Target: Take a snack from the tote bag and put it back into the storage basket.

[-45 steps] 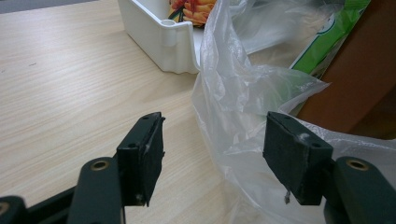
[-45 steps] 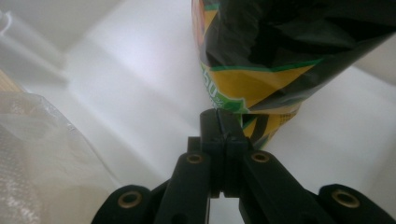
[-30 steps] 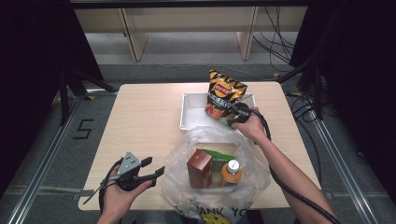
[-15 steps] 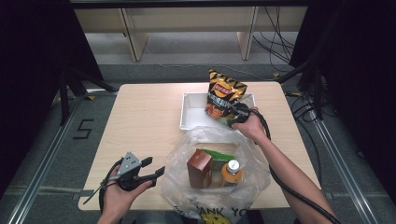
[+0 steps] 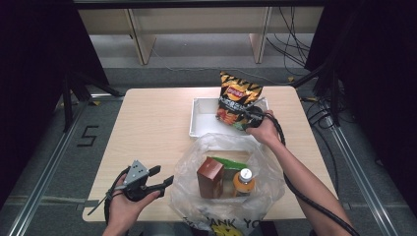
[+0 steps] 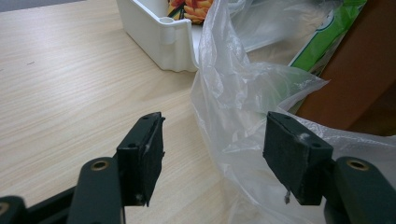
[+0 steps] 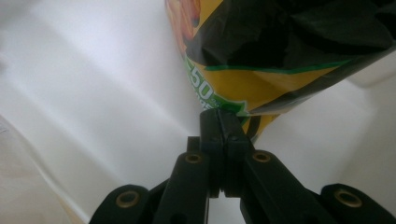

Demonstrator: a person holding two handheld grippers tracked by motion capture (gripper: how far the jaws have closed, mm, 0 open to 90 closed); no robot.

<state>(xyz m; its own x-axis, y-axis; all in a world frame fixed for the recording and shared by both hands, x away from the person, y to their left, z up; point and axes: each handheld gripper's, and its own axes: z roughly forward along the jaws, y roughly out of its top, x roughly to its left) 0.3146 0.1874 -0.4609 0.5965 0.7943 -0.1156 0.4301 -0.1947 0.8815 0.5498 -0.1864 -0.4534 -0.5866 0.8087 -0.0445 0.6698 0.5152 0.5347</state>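
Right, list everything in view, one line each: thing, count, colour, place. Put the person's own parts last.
table: one, light wood, centre of the high view.
tray: one, white, far middle of the table.
chip bag: one, black, yellow and orange, upright over the tray, pinched at a lower corner.
plastic bag: one, clear, near edge of the table, mouth open.
carton: one, brown, inside the plastic bag.
bottle: one, orange with a white cap, inside the plastic bag beside the carton.
green packet: one, green, inside the plastic bag behind the carton.
left gripper: one, black, jaws apart at the plastic bag's edge.
right gripper: one, black, shut on the chip bag.
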